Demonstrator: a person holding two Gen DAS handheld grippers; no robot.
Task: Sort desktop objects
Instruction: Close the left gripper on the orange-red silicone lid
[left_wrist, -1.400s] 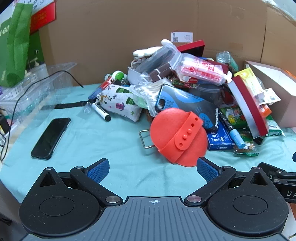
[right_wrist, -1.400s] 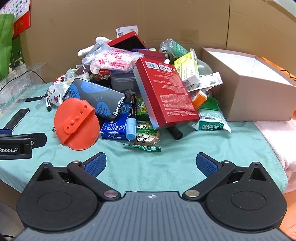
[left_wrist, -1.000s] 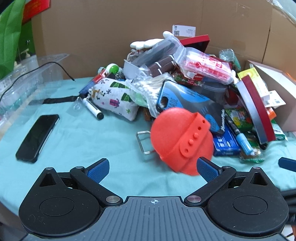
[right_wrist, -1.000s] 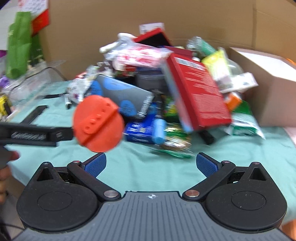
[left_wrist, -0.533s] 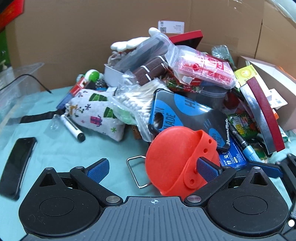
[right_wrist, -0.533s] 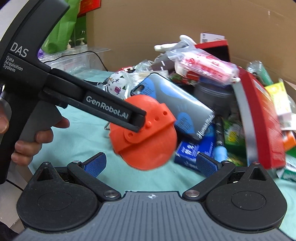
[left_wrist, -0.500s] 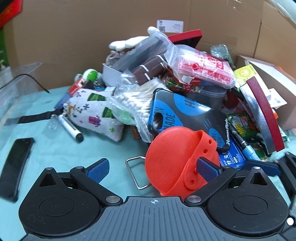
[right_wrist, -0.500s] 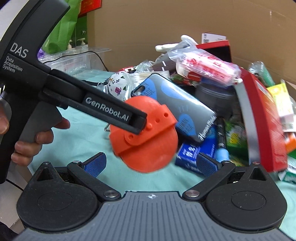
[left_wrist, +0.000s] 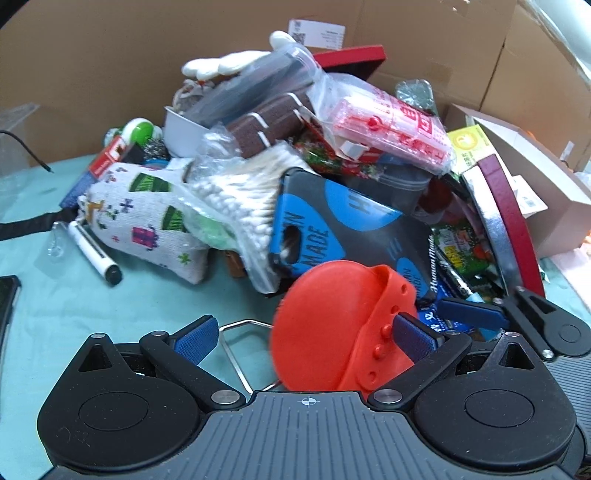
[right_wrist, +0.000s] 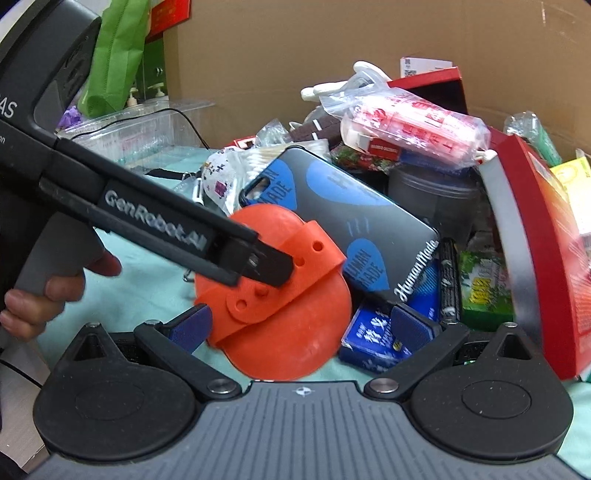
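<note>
An orange round silicone disc with a studded strap stands at the front of a heap of desk clutter on a teal cloth. My left gripper is open, and the disc sits between its blue pads, against the right one. In the right wrist view the disc lies between my open right gripper's pads, with the left gripper's black finger across its strap. A black and blue phone case leans behind it.
The heap holds a cotton swab bag, a patterned pouch, a red box, a blue packet and a marker. A wire clip lies by the disc. A cardboard wall stands behind; a white box stands right.
Both grippers have moved in on the orange disc from either side. It now sits between both pairs of open fingers, and the phone has slid to the left edge.
</note>
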